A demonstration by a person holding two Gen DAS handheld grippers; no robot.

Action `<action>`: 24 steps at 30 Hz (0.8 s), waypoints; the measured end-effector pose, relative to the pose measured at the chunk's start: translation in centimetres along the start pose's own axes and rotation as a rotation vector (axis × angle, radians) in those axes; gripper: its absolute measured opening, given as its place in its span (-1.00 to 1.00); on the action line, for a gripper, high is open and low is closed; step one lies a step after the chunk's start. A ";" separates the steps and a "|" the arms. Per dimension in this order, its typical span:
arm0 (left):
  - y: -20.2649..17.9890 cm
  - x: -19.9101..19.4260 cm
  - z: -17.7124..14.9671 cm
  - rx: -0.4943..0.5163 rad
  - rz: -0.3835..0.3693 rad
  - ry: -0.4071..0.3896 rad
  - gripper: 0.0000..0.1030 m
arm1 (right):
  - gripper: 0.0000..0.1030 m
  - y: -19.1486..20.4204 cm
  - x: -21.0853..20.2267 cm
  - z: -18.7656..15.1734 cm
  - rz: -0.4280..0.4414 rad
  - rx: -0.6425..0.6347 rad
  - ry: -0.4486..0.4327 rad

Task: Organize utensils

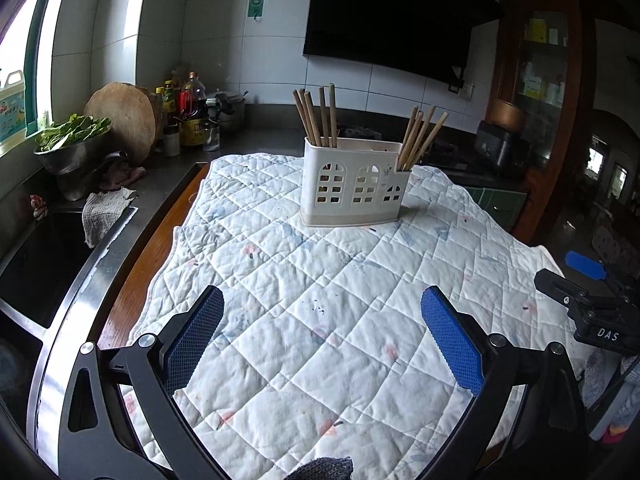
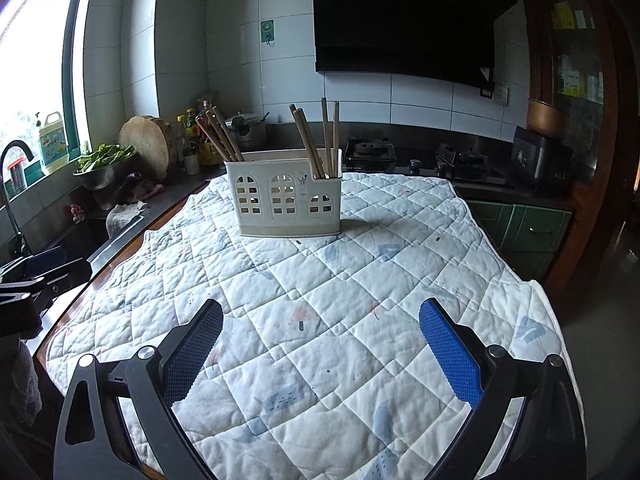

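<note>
With both our left gripper [image 1: 322, 336] and right gripper [image 2: 320, 346] spread wide and empty, the chopsticks [image 1: 316, 118] stand bunched in the holder [image 1: 354, 182] on the quilt [image 1: 320, 280], and a clumsy pinch could tip that light holder.

Your utensil holder [image 1: 354, 182] stands upright toward 12 o'clock on the quilted desk [image 1: 320, 300].
It's cream plastic with arched window cutouts; wooden chopsticks [image 1: 316, 116] lean in two bunches, one at each end compartment.
</note>
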State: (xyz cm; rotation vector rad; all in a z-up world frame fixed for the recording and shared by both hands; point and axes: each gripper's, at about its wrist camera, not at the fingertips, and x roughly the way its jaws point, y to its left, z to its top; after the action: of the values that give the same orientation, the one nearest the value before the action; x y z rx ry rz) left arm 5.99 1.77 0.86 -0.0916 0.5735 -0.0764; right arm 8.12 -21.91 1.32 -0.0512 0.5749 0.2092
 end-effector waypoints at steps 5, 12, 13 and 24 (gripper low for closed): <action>-0.2 -0.1 -0.5 0.005 -0.002 0.009 0.90 | 0.85 0.2 -0.1 -0.2 0.005 -0.005 0.004; -0.3 -0.1 -0.6 0.002 -0.007 0.022 0.90 | 0.85 0.0 0.1 -0.6 0.006 0.004 0.018; -0.3 -0.1 -0.6 0.002 -0.008 0.025 0.90 | 0.85 0.0 0.0 -0.7 0.006 0.003 0.019; -0.7 0.3 -1.1 0.007 -0.035 0.045 0.90 | 0.85 0.4 0.1 -0.9 0.013 -0.012 0.029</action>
State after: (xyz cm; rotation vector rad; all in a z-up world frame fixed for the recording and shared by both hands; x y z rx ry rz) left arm 5.64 0.97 -0.15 -0.0932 0.6162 -0.1146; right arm 7.62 -21.63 0.47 -0.0627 0.6032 0.2250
